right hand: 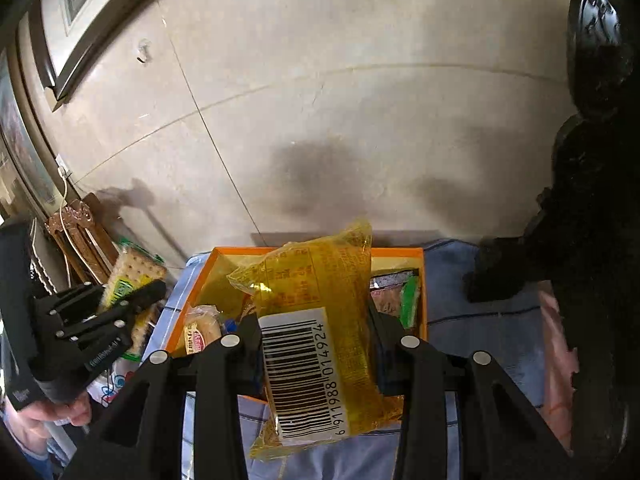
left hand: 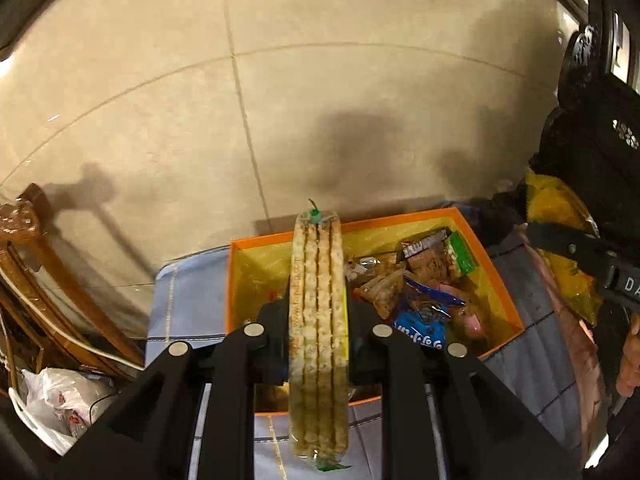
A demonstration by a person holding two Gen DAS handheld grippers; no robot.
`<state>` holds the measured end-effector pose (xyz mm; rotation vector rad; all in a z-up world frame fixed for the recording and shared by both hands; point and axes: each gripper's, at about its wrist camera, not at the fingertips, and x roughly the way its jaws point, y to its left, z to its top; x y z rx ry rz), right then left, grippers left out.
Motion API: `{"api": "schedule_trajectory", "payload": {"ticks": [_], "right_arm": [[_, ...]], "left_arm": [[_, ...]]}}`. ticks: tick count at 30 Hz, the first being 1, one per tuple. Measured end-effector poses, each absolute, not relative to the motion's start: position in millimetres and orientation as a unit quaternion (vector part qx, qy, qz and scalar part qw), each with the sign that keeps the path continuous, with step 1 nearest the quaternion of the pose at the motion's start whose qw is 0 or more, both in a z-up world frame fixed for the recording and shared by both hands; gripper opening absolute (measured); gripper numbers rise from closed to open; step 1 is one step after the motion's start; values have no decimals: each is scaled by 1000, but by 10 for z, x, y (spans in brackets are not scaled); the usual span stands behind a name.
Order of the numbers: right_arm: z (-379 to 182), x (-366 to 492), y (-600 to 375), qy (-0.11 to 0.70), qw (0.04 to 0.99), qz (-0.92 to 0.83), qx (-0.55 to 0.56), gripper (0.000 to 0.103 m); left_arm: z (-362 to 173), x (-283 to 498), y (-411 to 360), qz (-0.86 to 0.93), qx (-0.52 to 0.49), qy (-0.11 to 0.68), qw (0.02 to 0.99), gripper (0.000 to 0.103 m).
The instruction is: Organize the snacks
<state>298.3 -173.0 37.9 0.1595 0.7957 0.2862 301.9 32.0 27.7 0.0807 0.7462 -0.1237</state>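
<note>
Left gripper point(left hand: 318, 332) fingers clamped on a clear cracker pack point(left hand: 318, 320) held edge-on over the orange box point(left hand: 496, 280), right gripper point(right hand: 316, 344) fingers clamped on a yellow barcoded snack bag point(right hand: 316, 320) above the same box, only the left view showing a blue cookie packet point(left hand: 424, 320) inside it, only the right view showing the crackers' flat face
</note>
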Motion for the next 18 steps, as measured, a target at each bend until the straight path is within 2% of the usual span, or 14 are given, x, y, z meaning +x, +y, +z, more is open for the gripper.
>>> {"api": "schedule_trajectory", "payload": {"ticks": [2,3,4,5,7,18], "right_arm": [[341,3013,-1739,385,908,145,82,38],[329,3029,-1748,385,907,144,88,42],[335,3048,-1767,381,912,120,90,54],[349,3045,-1767,374,920,90,77,96],[411,2996,-1753,357,930,68,58,99],[640,2836,-1691,347,935,63,41,99]], "left_arm": [[200,3132,294,-56,42,367,928,18],[187,3173,292,-49,45,365,928,19],[184,3208,305,-36,50,358,932,50],[189,3233,331,-19,51,358,932,95],[177,3295,396,16,39,355,934,99],[184,3290,487,3,13,361,933,99]]}}
